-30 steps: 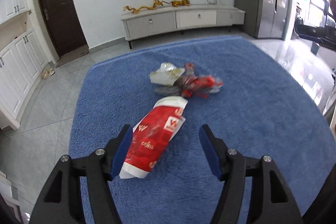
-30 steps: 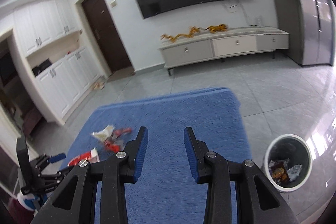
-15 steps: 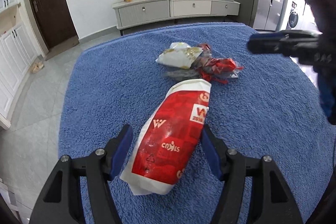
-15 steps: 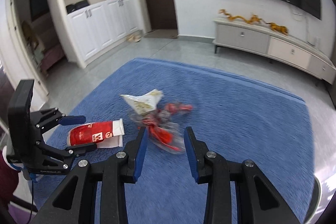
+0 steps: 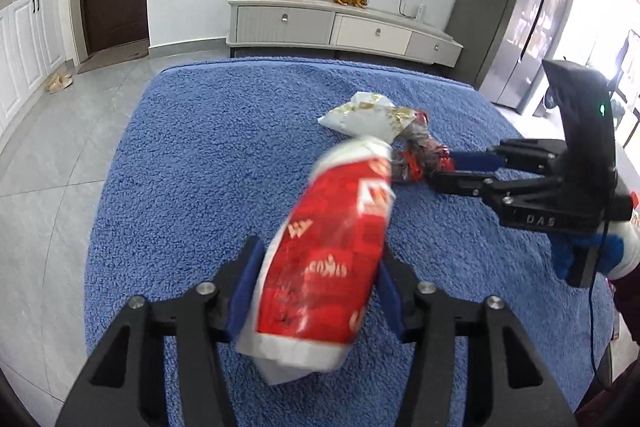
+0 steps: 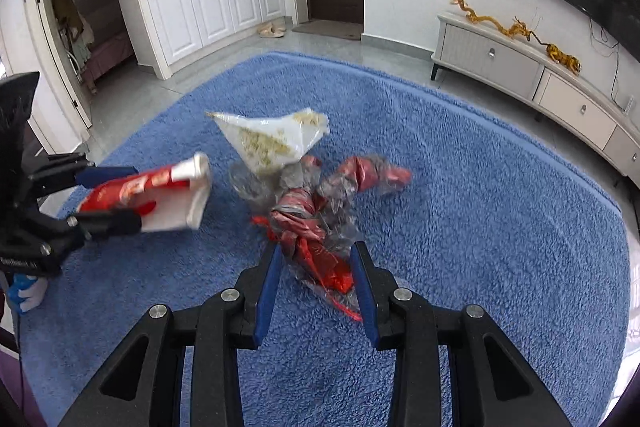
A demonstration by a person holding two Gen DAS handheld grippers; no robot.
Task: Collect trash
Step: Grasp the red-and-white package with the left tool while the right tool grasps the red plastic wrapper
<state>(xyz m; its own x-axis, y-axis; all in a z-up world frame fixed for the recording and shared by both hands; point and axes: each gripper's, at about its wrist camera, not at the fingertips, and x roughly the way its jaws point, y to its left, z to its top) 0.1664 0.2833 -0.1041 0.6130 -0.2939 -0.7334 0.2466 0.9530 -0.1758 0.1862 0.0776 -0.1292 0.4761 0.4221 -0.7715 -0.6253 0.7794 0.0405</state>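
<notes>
My left gripper (image 5: 316, 291) has just been closing onto the red-and-white packet (image 5: 328, 259), the right gripper (image 6: 316, 281) narrowly straddles the crumpled red wrapper (image 6: 316, 227), unpinched; next I squeeze and lift.

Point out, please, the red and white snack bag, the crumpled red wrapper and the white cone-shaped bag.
red and white snack bag (image 5: 328, 259), left wrist view, on its red middle.
crumpled red wrapper (image 6: 308, 227), right wrist view, on its twisted centre.
white cone-shaped bag (image 6: 272, 139), right wrist view, on its flat face.

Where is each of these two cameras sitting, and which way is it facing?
Left wrist: on the left gripper, looking down its fingers at the red and white wrapper they close on; right gripper alongside.
Right wrist: on the right gripper, facing crumpled red foil between its fingers.
Shared: blue rug, white bag, TV cabinet.
</notes>
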